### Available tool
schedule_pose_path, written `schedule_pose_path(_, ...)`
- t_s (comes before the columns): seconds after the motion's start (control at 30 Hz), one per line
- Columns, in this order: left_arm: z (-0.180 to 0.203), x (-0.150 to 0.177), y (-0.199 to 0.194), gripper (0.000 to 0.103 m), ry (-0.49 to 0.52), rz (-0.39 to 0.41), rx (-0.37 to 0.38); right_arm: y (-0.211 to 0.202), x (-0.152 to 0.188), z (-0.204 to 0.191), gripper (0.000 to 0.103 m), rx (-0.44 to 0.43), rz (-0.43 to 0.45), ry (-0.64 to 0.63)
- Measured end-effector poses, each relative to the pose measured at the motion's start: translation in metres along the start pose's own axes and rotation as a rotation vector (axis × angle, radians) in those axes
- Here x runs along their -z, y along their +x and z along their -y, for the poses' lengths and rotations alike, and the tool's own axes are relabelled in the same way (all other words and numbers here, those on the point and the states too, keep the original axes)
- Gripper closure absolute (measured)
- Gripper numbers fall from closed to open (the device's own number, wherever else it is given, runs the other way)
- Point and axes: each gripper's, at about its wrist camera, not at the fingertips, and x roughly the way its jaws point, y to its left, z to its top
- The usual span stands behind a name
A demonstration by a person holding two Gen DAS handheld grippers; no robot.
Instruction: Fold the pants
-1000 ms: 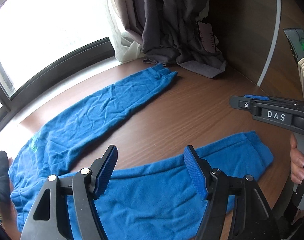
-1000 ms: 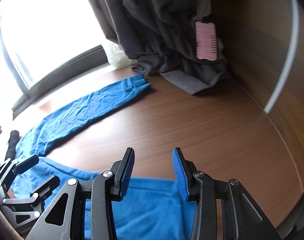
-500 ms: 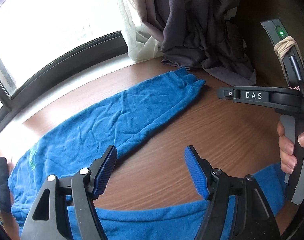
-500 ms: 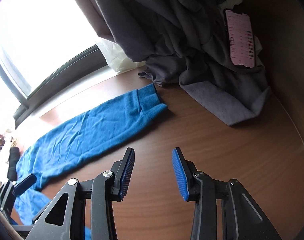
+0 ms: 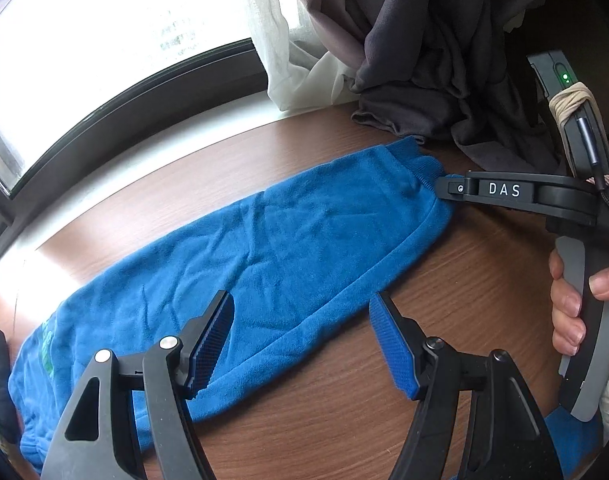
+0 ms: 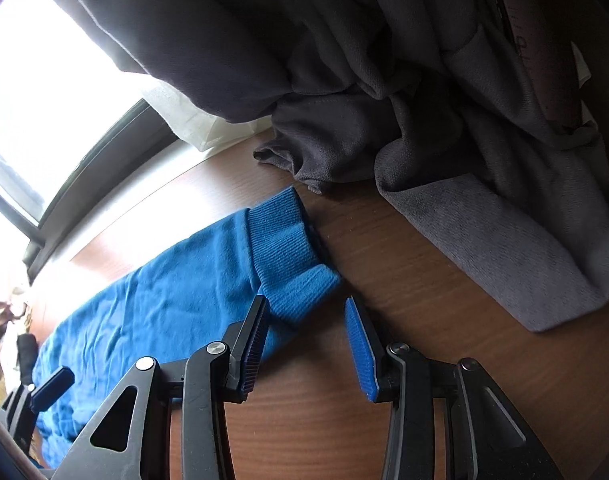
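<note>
The blue pants (image 5: 272,256) lie flat on the wooden table (image 5: 444,320), far leg stretched toward the window. My right gripper (image 6: 306,340) gapes empty at the ribbed cuff (image 6: 280,240) to pinch it; my left gripper (image 5: 300,344) hovers wide, empty, over mid-leg for the fold

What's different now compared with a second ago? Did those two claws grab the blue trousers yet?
Not yet. Both grippers moved forward from the near leg to the far leg: the right gripper reached its cuff, the left gripper its middle. Both stayed open; the blue pants lay unmoved.

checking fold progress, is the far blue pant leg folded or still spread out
Spread out: the blue pant leg lies full length on the table, cuff unfolded.
</note>
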Motion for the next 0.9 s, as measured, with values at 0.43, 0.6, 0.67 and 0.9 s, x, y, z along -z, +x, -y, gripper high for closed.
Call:
schedule_pose_path(0.43, -0.009, 0.005, 0.009, 0.033, -0.041, -0.017, -0.004, 0.011, -0.014, -0.031, 0.095, 0.081, 0.075, -0.13)
schedule_pose_path(0.6, -0.012, 0.007, 0.012, 0.033, -0.062, -0.025, 0.0, 0.012, -0.035, -0.036, 0.095, 0.106, 0.127, -0.168)
schedule_pose_path(0.67, -0.013, 0.009, 0.012, 0.033, -0.066, -0.027, -0.003, 0.019, -0.041, -0.037, 0.095, 0.114, 0.122, -0.173)
schedule_pose_path(0.9, -0.017, 0.009, 0.009, 0.033, -0.087, -0.021, 0.008, 0.041, -0.041, -0.036, 0.09, 0.145, 0.082, -0.158)
